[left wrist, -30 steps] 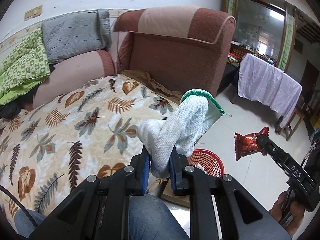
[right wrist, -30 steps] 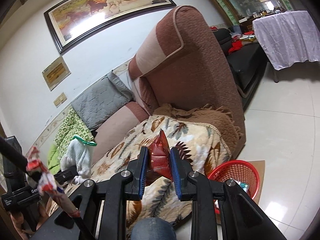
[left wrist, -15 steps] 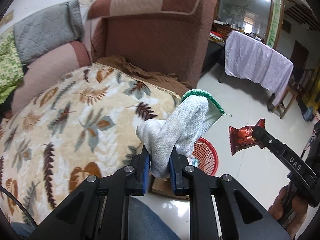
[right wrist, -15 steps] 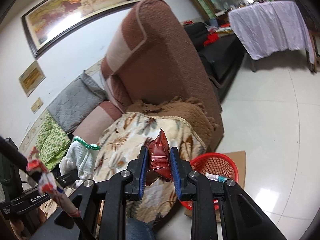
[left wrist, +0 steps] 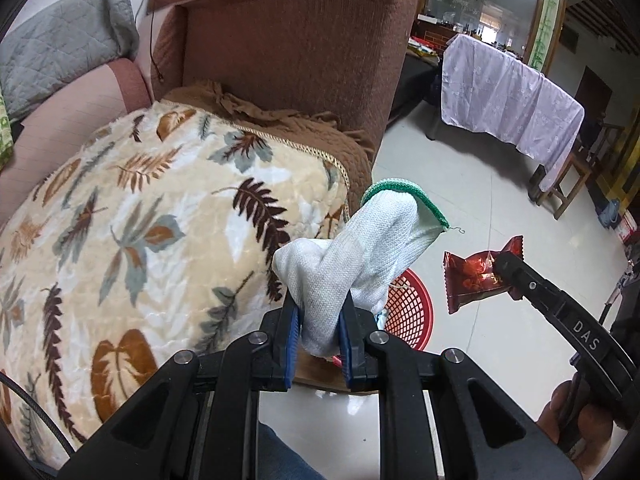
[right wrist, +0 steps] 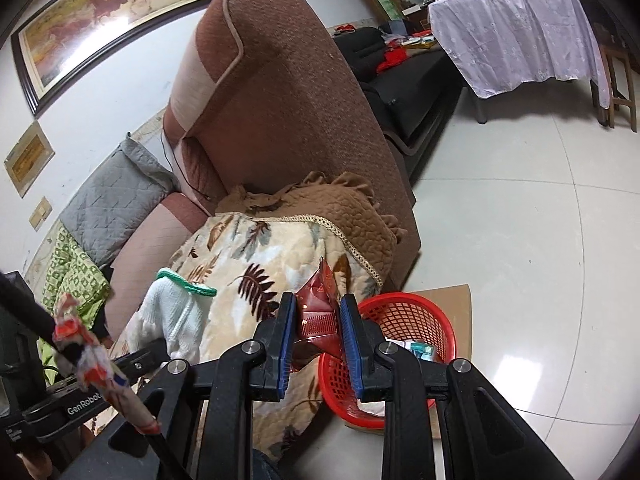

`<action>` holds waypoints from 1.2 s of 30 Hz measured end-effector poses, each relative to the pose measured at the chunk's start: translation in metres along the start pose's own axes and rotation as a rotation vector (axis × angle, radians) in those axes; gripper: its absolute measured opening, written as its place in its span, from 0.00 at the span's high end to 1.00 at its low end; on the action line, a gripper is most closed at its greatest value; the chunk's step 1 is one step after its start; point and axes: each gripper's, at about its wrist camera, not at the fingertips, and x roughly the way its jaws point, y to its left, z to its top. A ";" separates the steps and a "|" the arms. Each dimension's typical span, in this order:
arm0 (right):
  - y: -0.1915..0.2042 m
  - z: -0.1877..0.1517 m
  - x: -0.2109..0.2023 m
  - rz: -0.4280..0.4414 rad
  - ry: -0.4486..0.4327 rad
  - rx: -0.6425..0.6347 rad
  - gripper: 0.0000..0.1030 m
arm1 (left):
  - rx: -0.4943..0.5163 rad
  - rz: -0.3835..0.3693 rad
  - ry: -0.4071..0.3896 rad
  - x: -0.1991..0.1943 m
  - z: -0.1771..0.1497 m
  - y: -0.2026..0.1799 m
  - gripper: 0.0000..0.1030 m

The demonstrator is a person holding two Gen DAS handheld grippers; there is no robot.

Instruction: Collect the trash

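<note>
Both tools are loaded. Your left tool is clamped on the glove, pinched low, cuff pointing up and away from you. Your right tool is closed on the red wrapper, gripped by one end, the rest sticking up past the fingertips.

Landmark is the red basket, on the floor on a piece of cardboard, tight against the corner of the sofa where the leaf blanket hangs over.

The relation that counts: in the right wrist view the basket rim sits directly behind and below the right fingertips, a bit toward their right side. In the left wrist view the basket lies below the glove, mostly hidden by it, with the wrapper hanging above and right of the basket. So your right hand looks nearer to a clean drop, though with the fisheye I can't say whether the wrapper is truly over the opening or short of it.

Suggest: right goes first, then bring the glove over the basket centre. The basket already holds some bits of trash, so keep it upright; the glove is floppy and may snag the mesh rim.
</note>
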 end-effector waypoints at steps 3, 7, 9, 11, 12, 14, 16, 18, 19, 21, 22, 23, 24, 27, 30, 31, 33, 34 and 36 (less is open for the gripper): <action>-0.002 0.000 0.007 -0.008 0.008 0.000 0.76 | -0.003 0.000 0.013 0.012 0.001 -0.001 0.85; -0.005 0.001 0.015 -0.017 0.015 0.007 0.76 | -0.003 0.001 0.036 0.027 0.003 -0.001 0.85; -0.006 0.001 0.018 -0.017 0.019 0.012 0.76 | -0.001 0.002 0.051 0.034 0.004 -0.002 0.84; -0.007 0.001 0.021 -0.022 0.022 0.012 0.76 | 0.001 0.001 0.060 0.040 0.005 -0.002 0.85; -0.008 0.001 0.023 -0.021 0.024 0.017 0.76 | 0.001 0.001 0.063 0.041 0.005 -0.002 0.85; -0.010 0.001 0.024 -0.022 0.026 0.022 0.76 | -0.001 -0.002 0.071 0.046 0.005 -0.002 0.85; -0.010 0.002 0.027 -0.032 0.028 0.017 0.76 | -0.003 -0.006 0.079 0.049 0.006 -0.002 0.85; -0.012 0.002 0.030 -0.033 0.031 0.024 0.76 | 0.001 -0.015 0.090 0.053 0.006 -0.002 0.84; -0.012 0.002 0.031 -0.037 0.032 0.023 0.76 | 0.001 -0.021 0.094 0.055 0.006 -0.002 0.85; -0.015 0.002 0.033 -0.043 0.036 0.031 0.76 | 0.003 -0.027 0.101 0.058 0.006 -0.003 0.84; -0.015 0.003 0.034 -0.045 0.036 0.035 0.76 | 0.008 -0.033 0.109 0.060 0.007 -0.005 0.84; -0.017 0.003 0.035 -0.047 0.034 0.040 0.74 | 0.012 -0.043 0.119 0.063 0.007 -0.007 0.84; -0.020 0.003 0.035 -0.059 0.029 0.055 0.74 | 0.016 -0.060 0.134 0.067 0.008 -0.009 0.81; -0.029 0.002 0.035 -0.066 0.037 0.113 0.42 | 0.021 -0.088 0.150 0.075 0.010 -0.014 0.55; -0.028 0.004 0.025 -0.065 0.016 0.099 0.39 | 0.020 -0.079 0.127 0.072 0.010 -0.014 0.46; -0.027 0.005 0.021 -0.063 0.009 0.096 0.39 | 0.025 -0.082 0.125 0.070 0.010 -0.014 0.45; -0.024 0.007 0.012 -0.039 -0.001 0.092 0.39 | 0.038 -0.067 0.107 0.061 0.009 -0.015 0.43; -0.022 0.007 0.010 -0.034 -0.005 0.086 0.39 | 0.049 -0.053 0.094 0.055 0.008 -0.015 0.40; -0.014 0.007 0.000 -0.044 -0.014 0.059 0.39 | 0.066 -0.016 0.055 0.040 0.004 -0.013 0.35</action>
